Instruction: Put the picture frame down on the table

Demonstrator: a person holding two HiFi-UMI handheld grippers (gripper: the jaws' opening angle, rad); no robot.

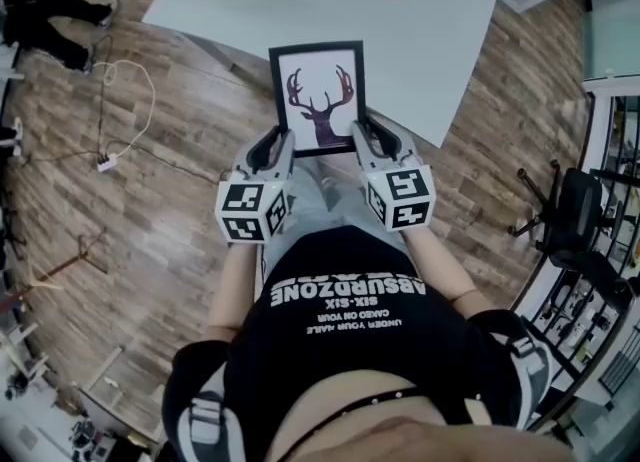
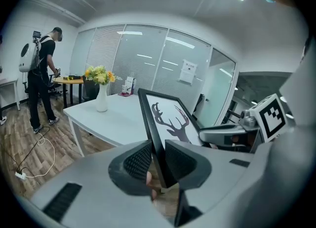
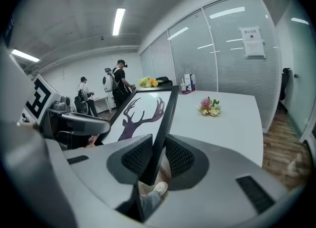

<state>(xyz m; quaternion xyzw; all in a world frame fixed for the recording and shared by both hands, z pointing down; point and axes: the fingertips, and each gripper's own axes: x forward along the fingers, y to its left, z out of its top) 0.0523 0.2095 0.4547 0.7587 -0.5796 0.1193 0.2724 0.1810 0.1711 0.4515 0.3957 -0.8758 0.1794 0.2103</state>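
Clamping the left edge of the picture frame (image 1: 318, 98) between its pads, my left claw (image 2: 157, 162) holds that side up, with the deer print just ahead of the jaws and turned up toward me. My right claw (image 3: 157, 155) is closed on the frame's right edge in the same way, so the frame hangs between both claws, off the white table (image 1: 440, 40) just beyond them.
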